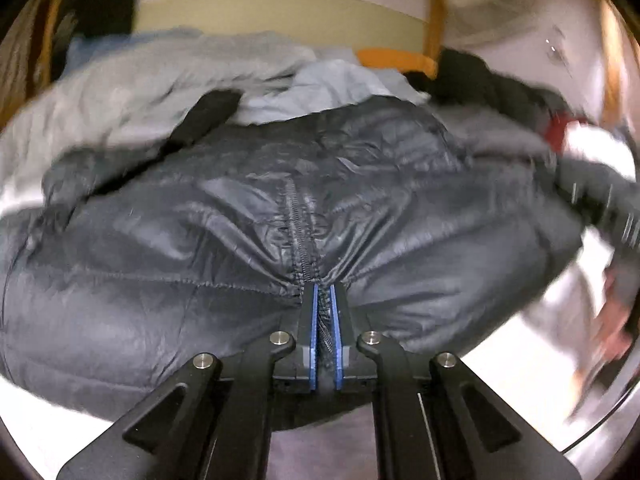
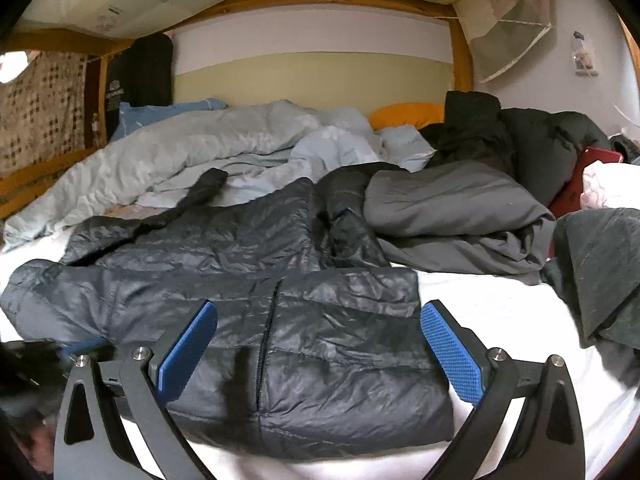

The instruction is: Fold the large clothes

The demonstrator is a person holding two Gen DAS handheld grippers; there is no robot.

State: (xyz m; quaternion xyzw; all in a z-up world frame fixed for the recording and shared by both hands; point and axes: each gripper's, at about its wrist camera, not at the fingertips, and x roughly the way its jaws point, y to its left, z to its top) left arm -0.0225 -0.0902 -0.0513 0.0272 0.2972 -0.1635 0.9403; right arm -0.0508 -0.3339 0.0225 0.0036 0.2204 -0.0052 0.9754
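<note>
Left claw pinches the jacket hem at the zipper; right claw waits wide above it.

The left gripper (image 1: 324, 292) is closed on the dark puffer jacket (image 1: 248, 240) at its near edge. The jacket's long axis runs away from the claw, along the zipper (image 1: 298, 216). The right gripper (image 2: 320, 328) is spread wide, holding nothing, over the jacket on the white bed sheet (image 2: 500, 312).

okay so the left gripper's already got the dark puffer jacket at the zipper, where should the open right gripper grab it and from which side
Probably the jacket's near hem corner on the right, coming in low from the right over the bare white sheet. That edge lies flat and free, thin enough for the open right gripper to pinch. The left gripper is shut on the zipper line, so a corner hold spreads the fabric.
</note>
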